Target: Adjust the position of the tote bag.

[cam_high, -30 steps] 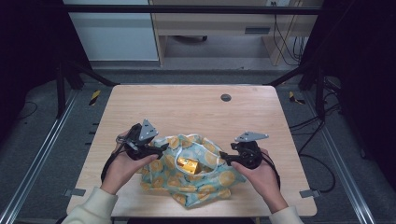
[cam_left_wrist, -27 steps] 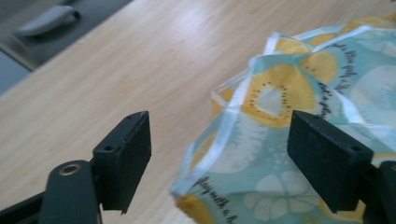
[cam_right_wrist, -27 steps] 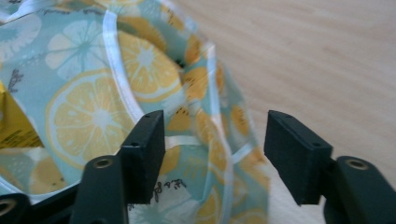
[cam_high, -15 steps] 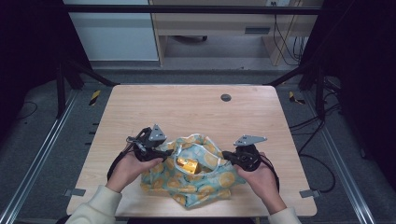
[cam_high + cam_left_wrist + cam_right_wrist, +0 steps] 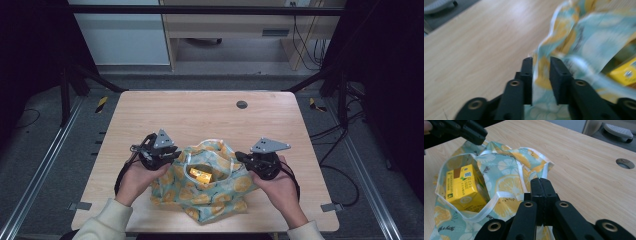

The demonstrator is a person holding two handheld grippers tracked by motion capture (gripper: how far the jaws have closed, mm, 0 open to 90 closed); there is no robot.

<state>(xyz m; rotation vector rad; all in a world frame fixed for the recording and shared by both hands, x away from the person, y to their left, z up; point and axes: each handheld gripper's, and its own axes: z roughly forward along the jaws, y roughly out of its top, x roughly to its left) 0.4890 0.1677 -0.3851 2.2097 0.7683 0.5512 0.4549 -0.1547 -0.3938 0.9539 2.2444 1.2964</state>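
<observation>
- The right tongs (image 5: 541, 185) have come together since a second ago: their jaws now meet with no gap, pinching the white-trimmed rim of the cloth bag (image 5: 210, 192) on the person's right side. In the high view these tongs (image 5: 239, 157) sit at that edge, a little higher than before.
- The left tongs (image 5: 541, 75) have just been closing. A fold of the bag's fabric (image 5: 584, 42) stands between the jaws, but a narrow gap remains and the picture is blurred, so the pads look not quite pressed on it yet.
- Judged from this, both sides of the mouth are being taken up, likely to lift the bag or spread it open; the left grip needs to finish first.
- The bag lies on the near middle of the counter (image 5: 200, 112), mouth up, between the two hands.
- It is soft, thin and crumpled: pale teal cloth printed with orange citrus slices, limp enough to sag.
- Inside sits a yellow carton (image 5: 464, 187), box-shaped, smooth and printed, lying tilted against the bag's wall.
- The counter is pale wood grain, matt, with a round cable hole (image 5: 242, 104) at the far side.
</observation>
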